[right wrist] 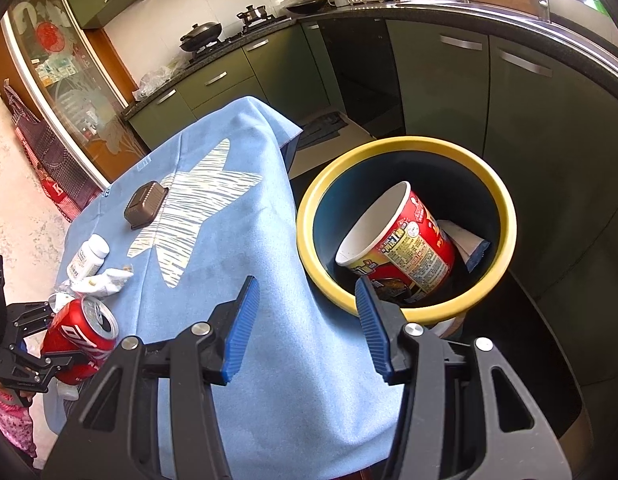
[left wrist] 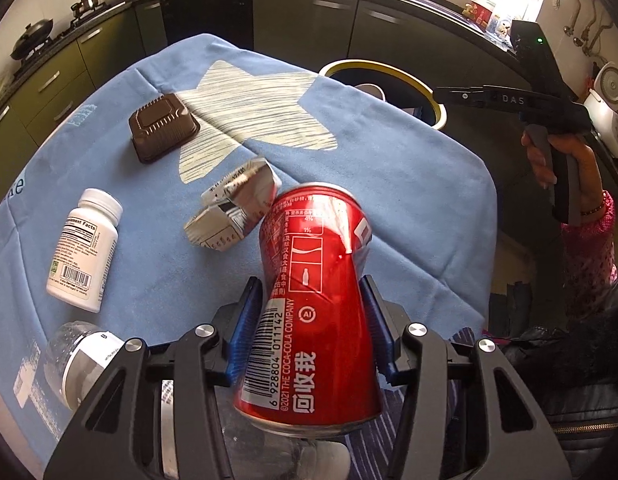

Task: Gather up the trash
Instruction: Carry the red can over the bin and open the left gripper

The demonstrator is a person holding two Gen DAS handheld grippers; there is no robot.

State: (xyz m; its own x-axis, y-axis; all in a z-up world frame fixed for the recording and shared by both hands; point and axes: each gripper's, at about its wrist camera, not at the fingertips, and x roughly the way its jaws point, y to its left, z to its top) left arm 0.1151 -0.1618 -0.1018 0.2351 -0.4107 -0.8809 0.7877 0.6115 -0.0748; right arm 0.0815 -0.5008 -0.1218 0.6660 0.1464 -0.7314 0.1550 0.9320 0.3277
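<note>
My left gripper [left wrist: 311, 292] is shut on a dented red cola can [left wrist: 315, 300] and holds it above the blue-cloth table [left wrist: 389, 184]; the can also shows at the lower left of the right wrist view [right wrist: 83, 334]. My right gripper [right wrist: 307, 294] is open and empty, over the table's right edge beside the yellow-rimmed trash bin [right wrist: 505, 200]. The bin holds a red noodle cup [right wrist: 401, 240] and a wrapper [right wrist: 469, 244]. On the table lie a crumpled carton [left wrist: 239, 208], a white pill bottle [left wrist: 85, 250], a brown plastic tray [left wrist: 163, 128] and a clear bottle [left wrist: 79, 360].
Dark green kitchen cabinets [right wrist: 441, 80] and a black counter curve around behind the table and bin. A stove with pans [right wrist: 201, 34] stands at the back left. The bin [left wrist: 389, 68] sits on the floor past the table's far right corner.
</note>
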